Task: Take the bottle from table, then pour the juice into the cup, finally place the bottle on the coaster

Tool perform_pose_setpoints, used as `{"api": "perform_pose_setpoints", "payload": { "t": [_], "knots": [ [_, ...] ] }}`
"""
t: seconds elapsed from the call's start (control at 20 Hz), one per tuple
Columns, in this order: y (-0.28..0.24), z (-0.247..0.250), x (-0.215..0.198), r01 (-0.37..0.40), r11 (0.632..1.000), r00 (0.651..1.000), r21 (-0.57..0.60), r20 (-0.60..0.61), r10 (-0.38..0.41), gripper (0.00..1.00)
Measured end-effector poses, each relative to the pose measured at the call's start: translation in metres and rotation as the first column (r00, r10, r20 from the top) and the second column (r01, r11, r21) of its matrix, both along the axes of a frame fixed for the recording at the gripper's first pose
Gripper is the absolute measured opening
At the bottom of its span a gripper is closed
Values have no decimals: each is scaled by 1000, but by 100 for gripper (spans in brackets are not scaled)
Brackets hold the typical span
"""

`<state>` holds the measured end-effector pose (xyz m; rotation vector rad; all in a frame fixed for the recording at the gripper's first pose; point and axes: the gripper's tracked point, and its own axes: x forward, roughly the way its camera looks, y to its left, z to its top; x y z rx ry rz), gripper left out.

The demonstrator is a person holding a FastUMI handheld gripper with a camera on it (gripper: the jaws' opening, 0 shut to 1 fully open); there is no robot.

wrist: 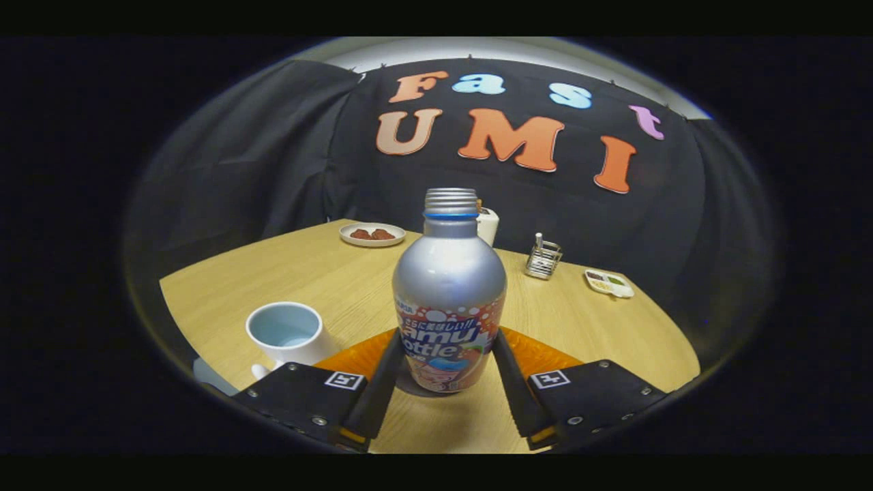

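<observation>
**Bottle upright between the gripper's fingers, standing at the coaster**

The gripper (447, 358) was seen low over the wooden table (327, 279), its two fingers (382, 372) reaching forward on either side of the bottle (449, 300). Each finger lay against the lower, labelled part of the bottle, one on each flank, so the bottle appeared pinched between them; whether the pressure was firm could not be judged.

The bottle was a silver metal type with a printed label round its lower half. It stood upright. Its threaded neck was bare, with no cap on it, and a blue ring sat just under the thread.

An orange coaster (545, 354) showed on both sides of the bottle, behind the fingers. The bottle's base looked to rest at or on the coaster's near part; the exact footing was partly hidden by the fingers.

A white cup (286, 333) with a pale blue inside stood just beside the left finger, apart from the bottle. Its contents could not be made out.

Beyond the bottle, at the far edge of the table, were noted a small plate (372, 234) with brown food pieces, a white container (487, 225) partly hidden behind the bottle's neck, a wire holder (543, 260), and a small divided dish (609, 283).
</observation>
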<state>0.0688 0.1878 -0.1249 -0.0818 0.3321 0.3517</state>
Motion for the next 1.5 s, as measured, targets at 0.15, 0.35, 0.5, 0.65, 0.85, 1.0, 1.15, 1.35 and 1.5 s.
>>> {"api": "perform_pose_setpoints", "payload": {
  "t": [0.15,0.35,0.5,0.65,0.85,1.0,1.15,1.35,1.5],
  "knots": [
    [2,-15,3,14,998,999,66,-39,-12,74],
    [8,-23,4,15,991,998,136,-57,-8,74],
    [9,-26,4,12,992,998,127,-57,-4,74],
    [9,-30,4,9,994,998,112,-59,-3,74],
    [8,-32,3,14,995,999,96,-54,-9,75],
    [5,-31,1,18,997,998,79,-53,-14,77],
    [3,-24,-3,29,997,999,69,-34,-27,80],
    [-2,-10,-8,44,995,999,90,-13,-43,86],
    [-9,1,-15,58,994,998,95,2,-58,98]
  ]
}}
